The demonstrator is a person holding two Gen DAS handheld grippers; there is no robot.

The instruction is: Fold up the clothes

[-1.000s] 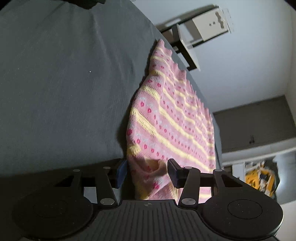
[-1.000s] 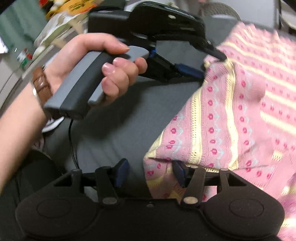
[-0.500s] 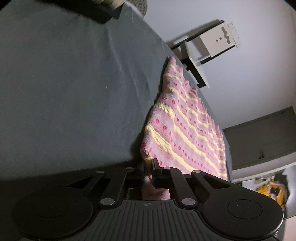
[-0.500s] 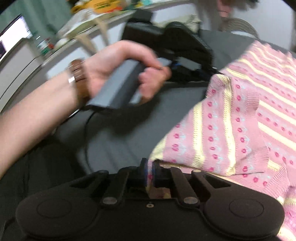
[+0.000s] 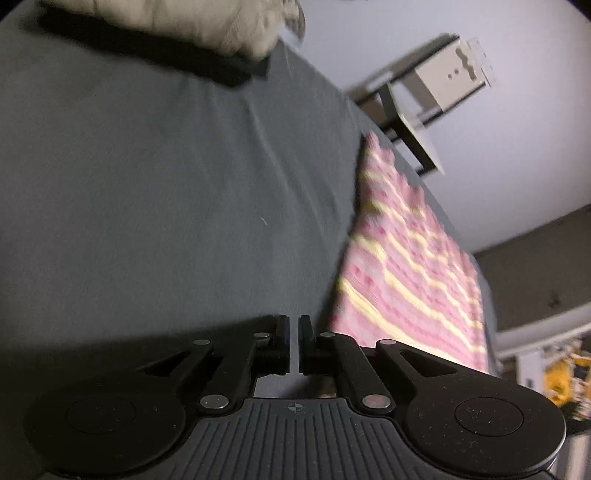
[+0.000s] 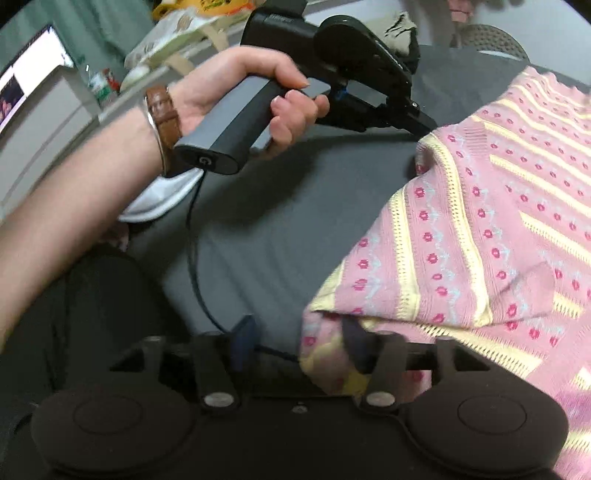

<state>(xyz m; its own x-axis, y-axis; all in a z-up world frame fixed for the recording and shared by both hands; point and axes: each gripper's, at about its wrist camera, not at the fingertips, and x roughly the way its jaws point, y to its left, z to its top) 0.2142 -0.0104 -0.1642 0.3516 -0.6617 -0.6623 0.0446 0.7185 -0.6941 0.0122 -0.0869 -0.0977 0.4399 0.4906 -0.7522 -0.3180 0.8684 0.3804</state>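
Note:
A pink knit garment (image 6: pixel 480 229) with yellow stripes and red dots lies on the grey-covered table (image 6: pixel 266 229), its near edge folded over. My right gripper (image 6: pixel 299 339) is open, with the garment's near corner loose between its fingers. A person's hand (image 6: pixel 258 85) holds my left gripper (image 6: pixel 424 123), whose tips meet the garment's far corner where the fabric rises in a peak. In the left wrist view the left gripper (image 5: pixel 294 325) is shut to a thin slit, and the blurred garment (image 5: pixel 406 258) stretches away on its right.
A beige cloth bundle (image 5: pixel 192 22) on something dark sits at the table's far end. A white box on a black stand (image 5: pixel 443 77) is beyond the table. A black cable (image 6: pixel 192 266) and a white cloth (image 6: pixel 162 199) lie at the left edge, near cluttered shelves.
My right gripper has opened and let go of the garment's near corner. The left gripper has stayed shut and swung left, so the garment now sits further right in its view.

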